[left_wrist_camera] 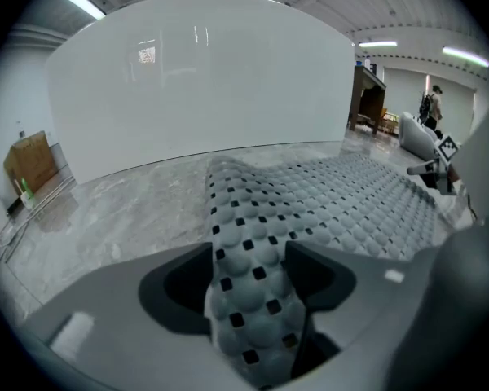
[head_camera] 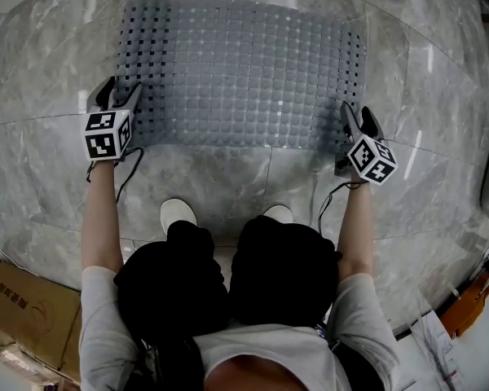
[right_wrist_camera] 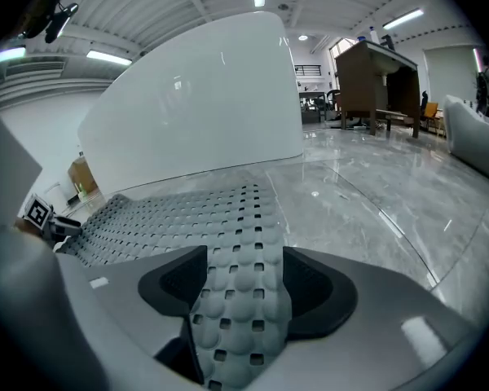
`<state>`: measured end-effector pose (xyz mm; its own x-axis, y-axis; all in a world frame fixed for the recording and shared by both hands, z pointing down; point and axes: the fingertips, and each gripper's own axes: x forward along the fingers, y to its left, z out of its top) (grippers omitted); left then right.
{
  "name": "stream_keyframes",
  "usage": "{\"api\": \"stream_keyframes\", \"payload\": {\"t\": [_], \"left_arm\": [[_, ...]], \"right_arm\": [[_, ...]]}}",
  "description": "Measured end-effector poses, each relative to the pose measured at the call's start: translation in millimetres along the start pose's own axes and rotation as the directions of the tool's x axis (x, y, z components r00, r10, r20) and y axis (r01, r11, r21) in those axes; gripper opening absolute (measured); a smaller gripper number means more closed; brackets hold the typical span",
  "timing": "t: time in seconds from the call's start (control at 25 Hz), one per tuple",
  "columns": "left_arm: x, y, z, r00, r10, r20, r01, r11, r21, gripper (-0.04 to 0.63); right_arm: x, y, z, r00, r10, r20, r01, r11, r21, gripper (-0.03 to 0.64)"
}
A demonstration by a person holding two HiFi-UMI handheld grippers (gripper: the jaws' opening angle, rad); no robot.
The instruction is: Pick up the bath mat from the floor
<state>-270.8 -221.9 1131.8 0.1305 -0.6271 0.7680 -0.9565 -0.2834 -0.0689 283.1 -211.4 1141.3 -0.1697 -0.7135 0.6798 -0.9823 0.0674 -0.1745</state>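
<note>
Underfoot, a grey marble floor (head_camera: 228, 177) fills the head view; a tall white curved wall (left_wrist_camera: 204, 88) rises behind it in both gripper views; the grey mat (head_camera: 240, 72), bumpy and pierced with rows of square holes, lies spread on the floor in front of the person, its near edge towards the shoes (head_camera: 178, 213); a cardboard box (head_camera: 24, 300) sits on the floor at the person's left; the left gripper (head_camera: 120, 90) is at the mat's near left corner and the right gripper (head_camera: 357, 114) at its near right corner, both arms stretched down; in the left gripper view the corner runs up between the jaws as a raised, slightly curled strip, with dark gaps beside it, so the jaws stand apart and released, not pinching; in the right gripper view a flatter strip of mat lies between the two pads, which stand wide and likewise released; a marker cube (head_camera: 107, 134) tops each gripper.
</note>
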Motion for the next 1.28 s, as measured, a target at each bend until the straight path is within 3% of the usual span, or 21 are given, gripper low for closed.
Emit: {"api": "stream_keyframes", "payload": {"t": [0.12,0.32,0.56,0.92,1.12,1.28], "left_arm": [[5,5,-3,1.0,0.01,-0.009,-0.01,1.0,-0.006,0.315],[10,8,-10,1.0,-0.016,-0.025,0.013,0.995,-0.102,0.319],[14,8,-12,0.999,-0.025,-0.044,0.02,0.994,-0.109,0.314],[12,0,-10,0.996,-0.046,-0.076,0.034,0.989,-0.147,0.252],[9,-9,-6,0.995,-0.065,-0.072,0.051,0.982,-0.183,0.153],[9,-12,-5,0.995,-0.03,-0.096,0.017,0.991,-0.135,0.138]], "right_arm": [[6,-9,-9,0.999,-0.02,-0.025,0.021,1.0,0.016,0.311],[14,-12,-24,0.997,-0.016,-0.08,0.017,1.0,0.008,0.322],[15,-10,-23,0.997,-0.006,-0.075,0.009,0.999,0.033,0.304],[17,8,-22,0.993,0.051,-0.104,-0.046,0.998,0.048,0.176],[15,21,-17,0.991,0.055,-0.123,-0.058,0.998,-0.023,0.098],[14,27,-15,0.99,0.053,-0.13,-0.061,0.996,-0.059,0.06]]}}
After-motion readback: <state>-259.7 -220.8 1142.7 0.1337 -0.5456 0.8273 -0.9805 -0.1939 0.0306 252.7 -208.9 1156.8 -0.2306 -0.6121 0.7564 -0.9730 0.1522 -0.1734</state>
